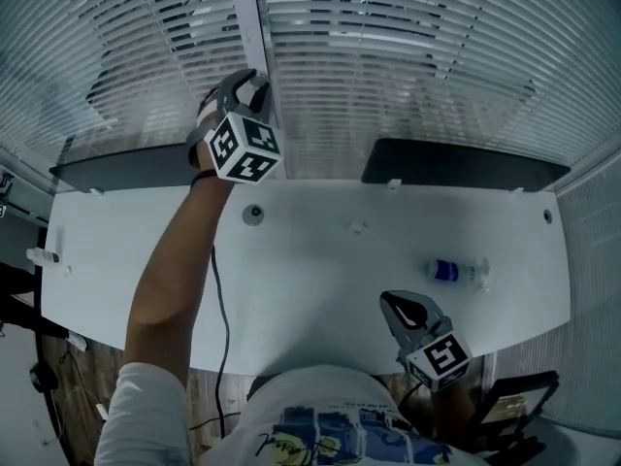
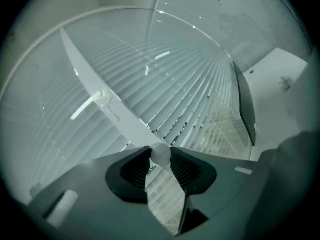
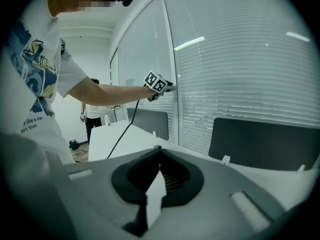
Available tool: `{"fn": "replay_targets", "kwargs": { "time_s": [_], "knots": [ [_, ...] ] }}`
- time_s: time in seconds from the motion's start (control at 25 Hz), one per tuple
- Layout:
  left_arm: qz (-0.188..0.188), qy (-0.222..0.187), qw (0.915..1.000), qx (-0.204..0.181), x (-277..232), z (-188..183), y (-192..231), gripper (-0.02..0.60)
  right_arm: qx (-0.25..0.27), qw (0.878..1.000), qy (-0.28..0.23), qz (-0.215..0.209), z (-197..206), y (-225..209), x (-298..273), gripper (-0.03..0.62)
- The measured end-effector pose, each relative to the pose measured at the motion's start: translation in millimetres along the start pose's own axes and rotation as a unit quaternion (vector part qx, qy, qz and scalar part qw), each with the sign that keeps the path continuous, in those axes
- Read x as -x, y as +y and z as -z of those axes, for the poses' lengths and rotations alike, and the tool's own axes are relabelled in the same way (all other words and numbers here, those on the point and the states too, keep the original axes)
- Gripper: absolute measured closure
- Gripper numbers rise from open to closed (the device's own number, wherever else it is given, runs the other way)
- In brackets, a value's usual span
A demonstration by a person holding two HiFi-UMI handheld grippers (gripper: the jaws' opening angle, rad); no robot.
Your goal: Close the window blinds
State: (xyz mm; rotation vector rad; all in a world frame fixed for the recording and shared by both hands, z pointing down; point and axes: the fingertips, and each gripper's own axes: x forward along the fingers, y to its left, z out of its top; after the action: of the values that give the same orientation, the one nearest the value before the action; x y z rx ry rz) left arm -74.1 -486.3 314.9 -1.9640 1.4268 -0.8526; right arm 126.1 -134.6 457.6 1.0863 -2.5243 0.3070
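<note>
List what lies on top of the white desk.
A clear bottle with a blue label lies toward the right, a round grey cap near the back. The left arm and right gripper cover parts of the desk.

A white worktop (image 1: 320, 289) is seen. A small clear bottle (image 1: 456, 271) with a blue label is laid on its side near the right end. A round grommet (image 1: 253, 214) is set toward the left.

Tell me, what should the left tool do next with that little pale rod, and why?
Probably roll the left tool to twist the rod clamped in it. The slats show gaps between them, so the blinds look only partly closed, and turning the rod should tilt them shut.
</note>
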Motion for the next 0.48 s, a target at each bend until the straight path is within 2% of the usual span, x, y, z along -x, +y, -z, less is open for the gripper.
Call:
{"fn": "replay_targets", "kwargs": {
  "time_s": [0.12,0.2,0.28,0.4,0.48],
  "knots": [
    [-0.007,-0.005,0.9958,0.091,1,1,3,0.449,-0.006,1.0,-0.002,0.0,0,0,0,0.592],
    [-0.01,-0.01,0.9882,0.152,1,1,7,0.451,-0.004,1.0,-0.001,-0.001,-2,1,-2,0.592],
    [-0.011,-0.016,0.9771,0.212,2,2,9,0.451,-0.004,1.0,0.0,-0.001,-1,0,-1,0.592],
    [-0.009,-0.029,0.9502,0.31,3,4,12,0.451,-0.006,1.0,0.005,-0.004,4,0,0,0.591],
    [-0.003,-0.038,0.9221,0.385,4,6,13,0.451,-0.008,1.0,0.006,-0.002,6,-1,0,0.592]
  ]
}}
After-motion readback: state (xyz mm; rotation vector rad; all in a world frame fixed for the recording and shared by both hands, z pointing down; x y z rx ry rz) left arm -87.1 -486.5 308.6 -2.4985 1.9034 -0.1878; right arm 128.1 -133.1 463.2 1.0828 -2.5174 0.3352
